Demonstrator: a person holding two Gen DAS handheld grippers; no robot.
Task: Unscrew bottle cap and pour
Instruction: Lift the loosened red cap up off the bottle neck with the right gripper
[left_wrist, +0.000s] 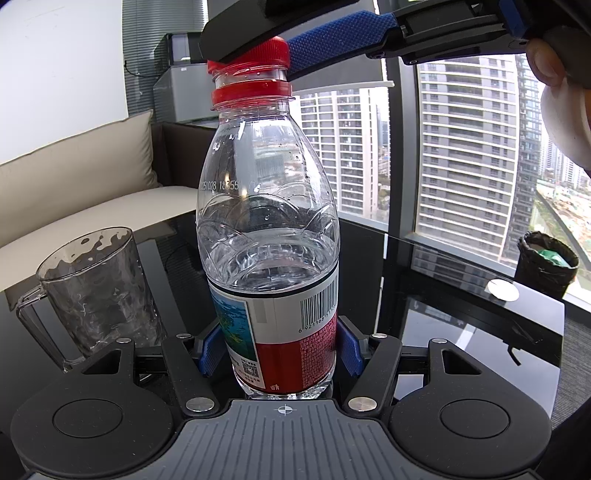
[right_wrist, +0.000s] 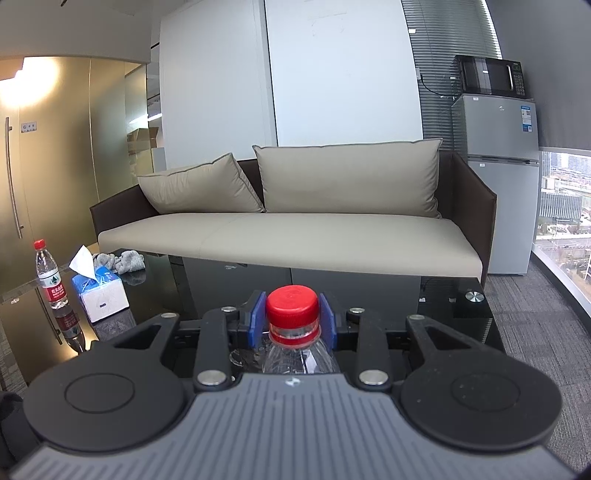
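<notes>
While the left gripper (left_wrist: 275, 354) pinches the bottle (left_wrist: 267, 229) low, the right gripper (right_wrist: 292, 319) clamps its cap (right_wrist: 292, 306), still on; the mug (left_wrist: 98, 291) beside the bottle stands unfilled.

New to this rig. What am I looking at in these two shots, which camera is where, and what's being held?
There is no robot arm. A person carries a two-finger gripper in each hand, and each gripper has a fisheye camera looking forward along its fingers.

Left wrist view: the left gripper is shut on the labelled lower body of a water bottle standing upright on a black glass table. The right gripper reaches in from the top of this picture over the red cap. An empty clear mug stands to the left of the bottle.

Right wrist view: the right gripper has its blue fingers closed on that cap, ready to twist. Further left on the table are a second bottle, a tissue box and a grey cloth. A sofa stands behind.
</notes>
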